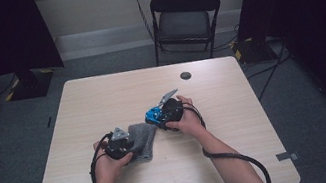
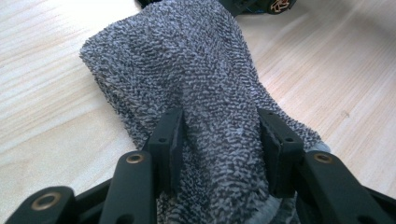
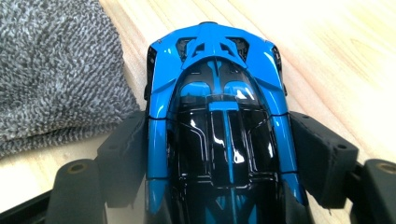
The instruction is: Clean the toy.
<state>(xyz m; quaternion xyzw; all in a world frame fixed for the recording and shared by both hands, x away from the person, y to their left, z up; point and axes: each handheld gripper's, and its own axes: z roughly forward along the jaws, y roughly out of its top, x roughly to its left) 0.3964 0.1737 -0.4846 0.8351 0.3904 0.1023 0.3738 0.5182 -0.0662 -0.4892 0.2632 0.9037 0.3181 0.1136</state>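
surface [image 1: 102, 102]: light wood, carries everything
cloth [image 1: 142, 140]: grey terry, bunched, lying on the surface near its middle, toward the person's edge
car [image 1: 154, 115]: blue and black toy, just beside the cloth's far right corner; whether they touch, cannot tell
left tongs [image 2: 223, 150]: at the cloth's near left end, jaws clamped on a raised fold of it, pads pressing in from both sides
right tongs [image 3: 219, 163]: at the car, jaws on either side of its body, pads against its flanks, gripping it
left hand [image 1: 106, 168]: wraps the left tongs, on the person's side of the cloth
right hand [image 1: 187, 120]: wraps the right tongs, right of the cloth
chair [image 1: 184, 19]: black, folding, on the floor beyond the cloth, past the surface's far edge
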